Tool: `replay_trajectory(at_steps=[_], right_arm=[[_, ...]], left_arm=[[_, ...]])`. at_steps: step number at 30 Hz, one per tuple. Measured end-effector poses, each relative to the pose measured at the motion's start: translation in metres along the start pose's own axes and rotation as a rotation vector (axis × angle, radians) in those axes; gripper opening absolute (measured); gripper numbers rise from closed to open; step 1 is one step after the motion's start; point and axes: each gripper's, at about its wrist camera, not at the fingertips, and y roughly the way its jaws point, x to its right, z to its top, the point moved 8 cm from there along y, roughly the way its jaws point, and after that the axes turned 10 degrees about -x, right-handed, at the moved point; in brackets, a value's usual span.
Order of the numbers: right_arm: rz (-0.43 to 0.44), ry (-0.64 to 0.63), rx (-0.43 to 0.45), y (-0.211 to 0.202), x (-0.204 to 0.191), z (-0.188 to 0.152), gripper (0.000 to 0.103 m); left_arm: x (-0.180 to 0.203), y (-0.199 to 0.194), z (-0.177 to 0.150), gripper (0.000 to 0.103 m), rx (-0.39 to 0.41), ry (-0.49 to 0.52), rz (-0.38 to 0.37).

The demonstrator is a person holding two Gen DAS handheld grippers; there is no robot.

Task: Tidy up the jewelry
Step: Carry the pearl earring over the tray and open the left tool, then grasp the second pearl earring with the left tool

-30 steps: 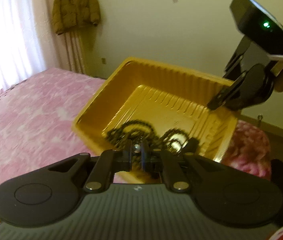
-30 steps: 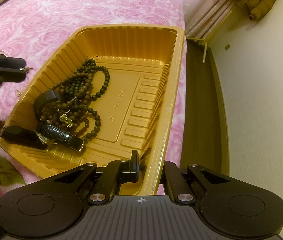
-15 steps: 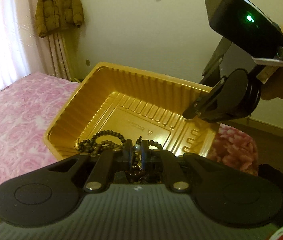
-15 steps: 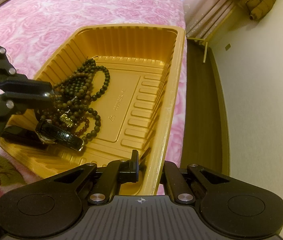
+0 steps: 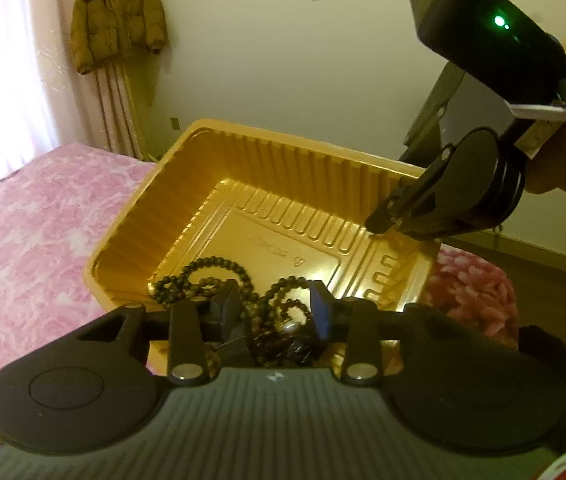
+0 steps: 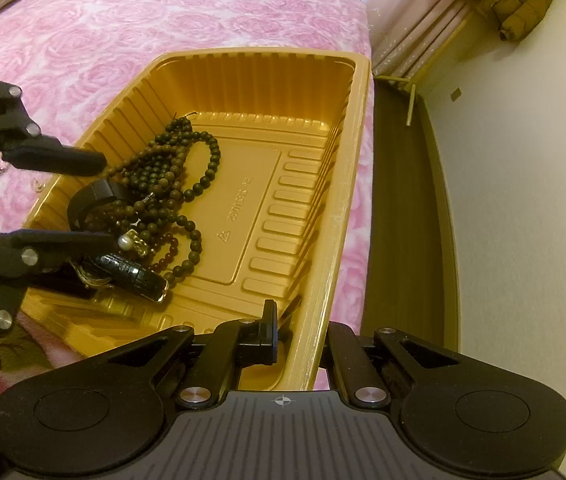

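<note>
A gold tray (image 6: pixel 347 128) was set on the pink bed (image 6: pixel 131 28). The beaded necklaces (image 6: pixel 171 184) and a black watch (image 6: pixel 131 274) were piled in the tray's corner. The left claw (image 5: pixel 275 312) was spread wide over that pile, nothing gripped. The right claw (image 6: pixel 297 332) was closed on the tray's near rim.

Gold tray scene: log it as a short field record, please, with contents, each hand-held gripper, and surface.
tray: gold plastic tray, ribbed walls
contents: dark bead strands, black watch, heaped at one end
left hand-held gripper: open, fingers either side of the heap
right hand-held gripper: clamped on the tray's rim
surface: pink floral bedspread
</note>
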Motion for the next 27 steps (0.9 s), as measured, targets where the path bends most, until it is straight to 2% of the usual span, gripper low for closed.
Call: replay_trajectory(at_steps=[7,15,21,27], right_arm=[[0.002,0.002,0.001,0.001,0.0,0.0,0.005],[0.002,0.002,0.001,0.0,-0.001,-0.001,0.005],[0.001,0.001,0.0,0.0,-0.001,-0.001,0.005],[0.001,0.001,-0.001,0.001,-0.001,-0.001,0.005]], left_arm=[[-0.043,-0.021,-0.034,0.035,-0.001,-0.12,0.081],[-0.099,-0.033,-0.102,0.035,-0.093,-0.288,0.173],[-0.088,-0.026,-0.117,0.035,-0.109,-0.282,0.162],[-0.071,-0.008,-0.106,0.03,-0.097,-0.254,0.15]])
